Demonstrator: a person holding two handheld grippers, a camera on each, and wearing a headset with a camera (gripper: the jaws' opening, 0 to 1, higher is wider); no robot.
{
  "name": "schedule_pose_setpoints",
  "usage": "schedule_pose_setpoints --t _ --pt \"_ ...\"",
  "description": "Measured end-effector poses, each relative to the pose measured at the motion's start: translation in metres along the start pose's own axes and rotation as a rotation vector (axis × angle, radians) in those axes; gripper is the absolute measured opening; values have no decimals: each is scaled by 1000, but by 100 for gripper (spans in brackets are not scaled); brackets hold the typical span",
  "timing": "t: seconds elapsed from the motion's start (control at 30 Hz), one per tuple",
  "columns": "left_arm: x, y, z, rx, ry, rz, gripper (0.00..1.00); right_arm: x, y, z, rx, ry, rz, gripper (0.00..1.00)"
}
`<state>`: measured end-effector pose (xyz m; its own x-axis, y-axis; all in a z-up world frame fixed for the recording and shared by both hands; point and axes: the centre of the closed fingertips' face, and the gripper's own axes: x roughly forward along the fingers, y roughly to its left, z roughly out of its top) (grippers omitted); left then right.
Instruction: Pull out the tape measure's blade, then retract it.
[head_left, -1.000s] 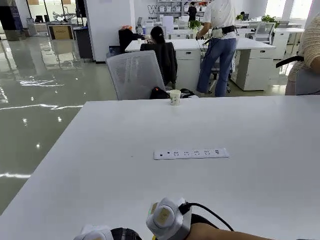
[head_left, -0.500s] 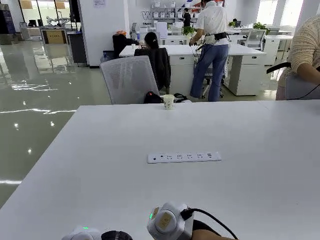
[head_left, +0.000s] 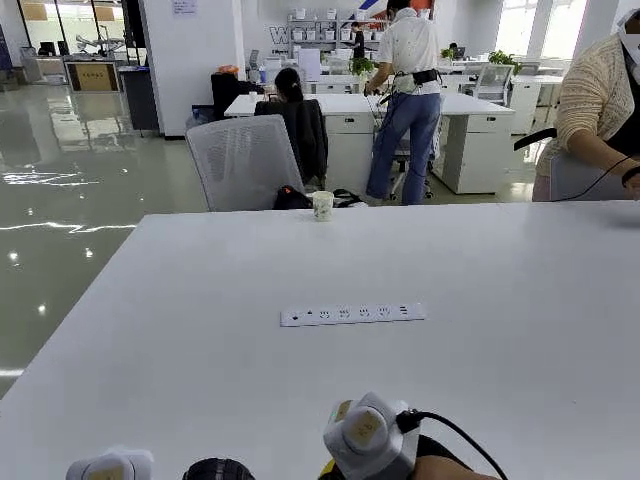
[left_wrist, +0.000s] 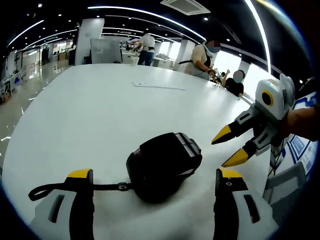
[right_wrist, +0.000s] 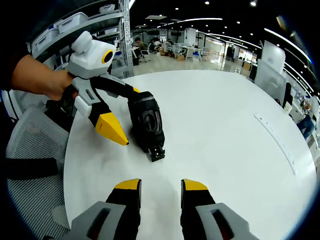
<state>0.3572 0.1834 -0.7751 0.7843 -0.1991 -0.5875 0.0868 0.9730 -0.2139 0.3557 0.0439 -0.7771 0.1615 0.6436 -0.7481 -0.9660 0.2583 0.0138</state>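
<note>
A black tape measure (left_wrist: 165, 162) lies on the white table (head_left: 200, 330) with its blade in and a wrist strap (left_wrist: 50, 190) trailing off. My left gripper (left_wrist: 154, 176) is open, its jaws standing wide on either side of the case without touching it. From the other side, the tape measure (right_wrist: 147, 122) sits between the left gripper's yellow fingertips (right_wrist: 112, 129). My right gripper (right_wrist: 160, 186) is open a little and holds nothing, a short way from the case; its tips (left_wrist: 222, 150) point at the tape. In the head view, the tape measure (head_left: 218, 468) is at the bottom edge.
A white power strip (head_left: 352, 314) lies mid-table and a paper cup (head_left: 322, 204) stands at the far edge. A grey mesh chair (head_left: 245, 160) stands behind the table. People stand and sit at desks beyond (head_left: 405, 90), and one person (head_left: 595, 110) sits at the far right.
The head camera has shifted, so the scene sits differently. At the bottom edge the two gripper bodies have drawn further apart, the left one leftward, the right one rightward.
</note>
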Motion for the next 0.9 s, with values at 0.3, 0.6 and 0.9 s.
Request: schedule_pose_setpoints --t 0.3,0.6,0.9 --pt "-14 9 -5 65 13 -84 99 -25 -8 -22 54 -29 -31 35" --pt "-30 11 -7 94 38 -179 99 -46 -8 -42 77 -48 -61 44" --pt "-45 20 -14 199 68 -205 99 -72 -8 -64 81 -64 -89 53"
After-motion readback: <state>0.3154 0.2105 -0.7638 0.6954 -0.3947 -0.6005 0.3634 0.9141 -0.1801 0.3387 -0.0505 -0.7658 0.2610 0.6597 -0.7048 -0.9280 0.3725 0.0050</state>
